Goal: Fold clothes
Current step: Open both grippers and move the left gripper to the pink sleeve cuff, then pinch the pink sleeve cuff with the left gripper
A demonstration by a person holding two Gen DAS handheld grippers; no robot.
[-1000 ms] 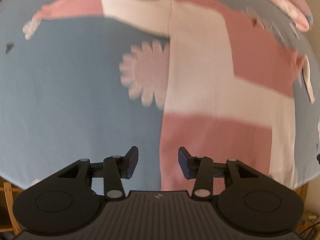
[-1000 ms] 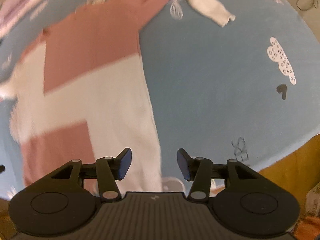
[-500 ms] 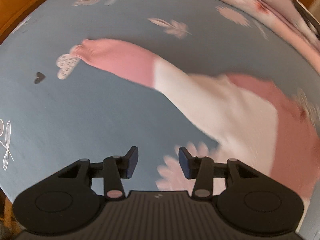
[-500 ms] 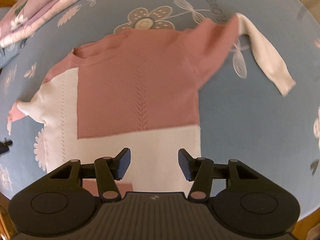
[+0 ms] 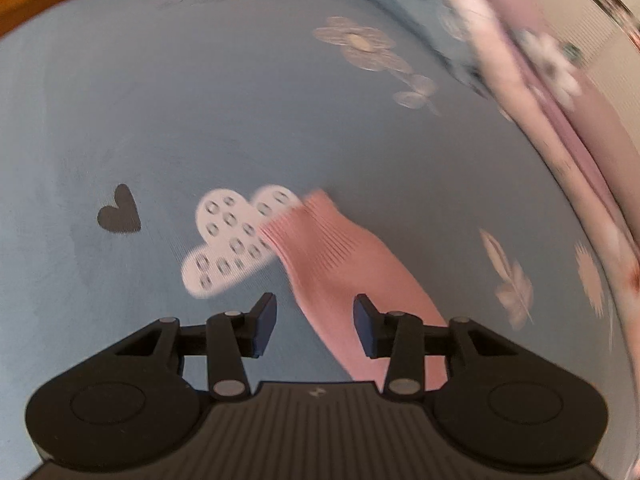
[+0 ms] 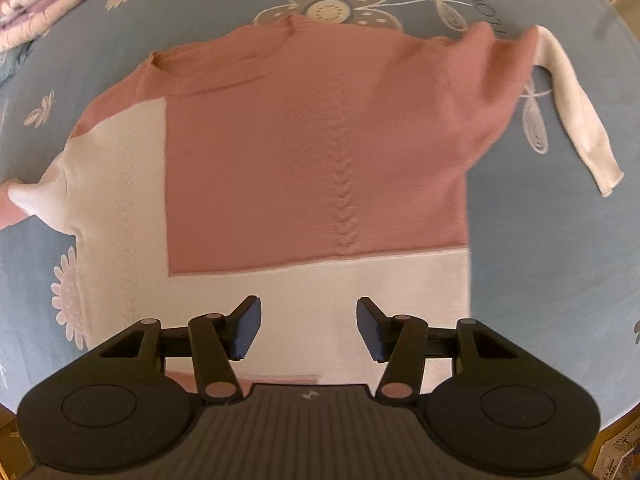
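Here, sweater (image 6: 316,168) flat on bedsheet (image 6: 560,260)

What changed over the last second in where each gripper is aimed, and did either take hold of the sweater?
The left gripper swung from the sweater's body out to its pink sleeve cuff, jaws closing slightly, gripping nothing. The right gripper shifted over the white hem band, open. The sweater stayed flat.

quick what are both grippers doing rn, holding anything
Left gripper: jaws open, just closing slightly, above the pink sleeve, holding nothing.
Right gripper: open, empty, over the sweater.
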